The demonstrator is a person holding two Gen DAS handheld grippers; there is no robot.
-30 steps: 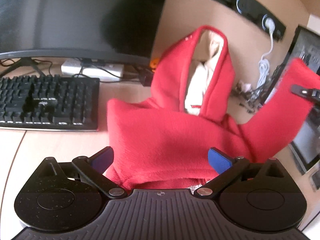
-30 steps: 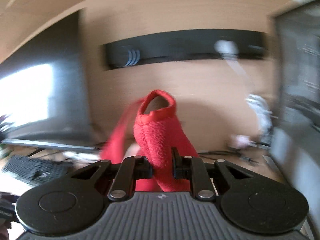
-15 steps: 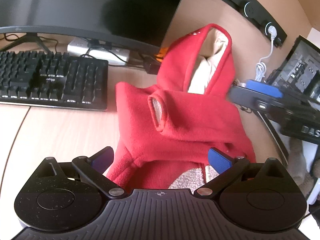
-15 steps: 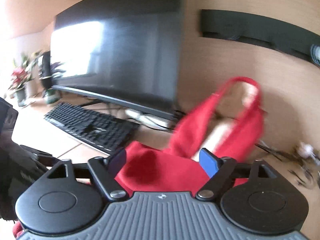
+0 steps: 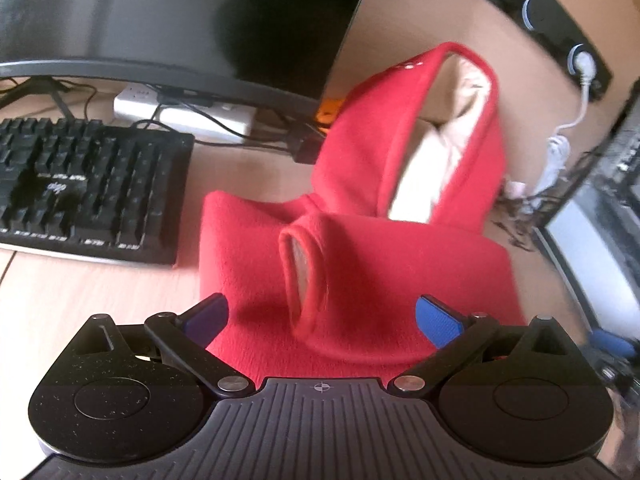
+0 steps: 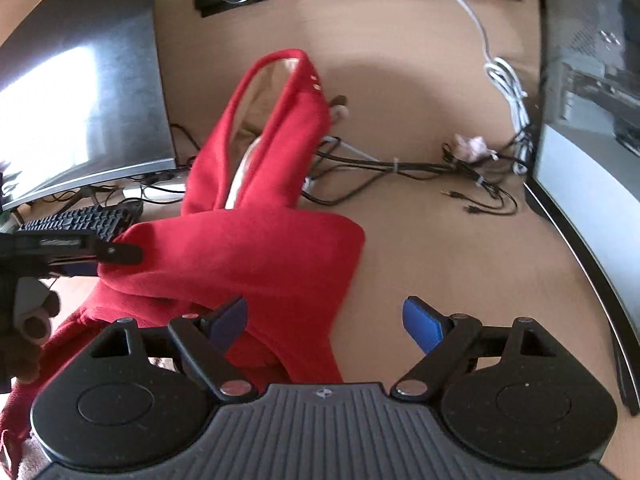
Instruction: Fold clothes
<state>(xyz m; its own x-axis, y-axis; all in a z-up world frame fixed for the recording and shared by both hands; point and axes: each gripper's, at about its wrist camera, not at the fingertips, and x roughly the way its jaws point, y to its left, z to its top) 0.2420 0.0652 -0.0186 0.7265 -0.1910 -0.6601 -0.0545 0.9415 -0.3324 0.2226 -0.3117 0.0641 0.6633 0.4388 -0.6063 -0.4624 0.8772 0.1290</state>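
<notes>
A red hoodie (image 5: 360,264) with a cream lining lies on the wooden desk, its hood (image 5: 404,136) leaning up against the back wall. One sleeve lies folded across the body, its cuff (image 5: 304,276) facing me. My left gripper (image 5: 323,318) hovers open over the near part of the body, its pads clear of the cloth. My right gripper (image 6: 326,320) is open too, low over the hoodie's (image 6: 260,248) right edge, with cloth under its left finger (image 6: 228,318) only. In the right wrist view the left gripper (image 6: 80,252) reaches in from the left, with a person's hand (image 6: 32,324) behind it.
A black keyboard (image 5: 80,188) and a dark monitor (image 5: 180,20) stand left of the hoodie, with a white power strip (image 5: 180,114) behind them. A tangle of cables (image 6: 420,172) lies at the back right. Another screen (image 6: 588,184) borders the desk on the right.
The right gripper was shut on the raised sleeve; it has opened and drawn back to the right. The sleeve now lies folded across the hoodie's body. The left gripper shifted slightly over the garment.
</notes>
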